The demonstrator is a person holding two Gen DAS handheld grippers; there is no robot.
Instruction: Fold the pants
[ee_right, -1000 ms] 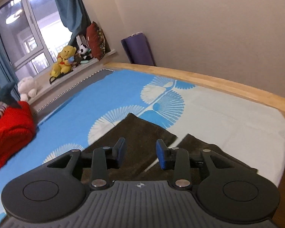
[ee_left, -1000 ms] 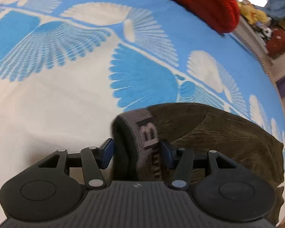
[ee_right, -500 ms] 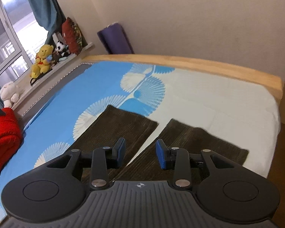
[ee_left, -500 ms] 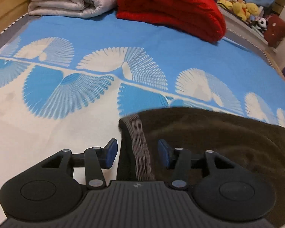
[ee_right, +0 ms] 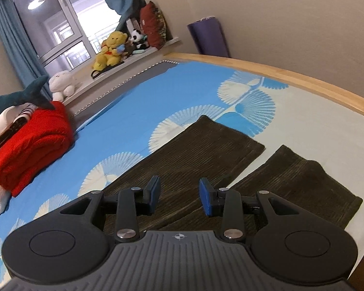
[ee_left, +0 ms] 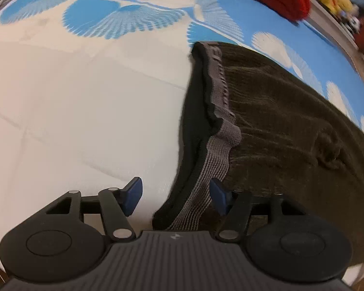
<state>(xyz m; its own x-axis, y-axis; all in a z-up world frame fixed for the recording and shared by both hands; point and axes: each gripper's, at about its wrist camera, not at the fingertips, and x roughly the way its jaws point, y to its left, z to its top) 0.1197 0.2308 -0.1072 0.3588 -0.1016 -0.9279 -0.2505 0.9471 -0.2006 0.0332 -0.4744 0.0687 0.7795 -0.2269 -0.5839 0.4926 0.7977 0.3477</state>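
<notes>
Since a second ago, the left gripper (ee_left: 173,196) has let go of the waistband (ee_left: 218,111), which it was pinching then. Now its jaws are opening, and the gray band lies between the blue pads without being pressed. The top of the pants (ee_left: 291,126) now lies flat on the bed (ee_left: 72,101) instead of being bunched up at the gripper.

The right gripper (ee_right: 178,196) hangs over the two legs (ee_right: 194,150) with its jaws partly apart, and nothing is in them. It now sees more of the room to the left than before.

The pants are dark brown and lie spread out on the bed, with the waist at one end and the two leg ends (ee_right: 303,177) at the far right. They look soft, floppy and light, and they will sag and wrinkle when lifted. The ribbed cloth should not slip much. Good places to grab look like the thick waistband and the leg hems, pinching a corner of each.

A red blanket (ee_right: 34,143) sits folded far to the left, well apart from the pants. Soft toys (ee_right: 109,48) sit on the window ledge. A purple roll (ee_right: 208,38) leans on the wall. Nothing stands in the way of the fold.
</notes>
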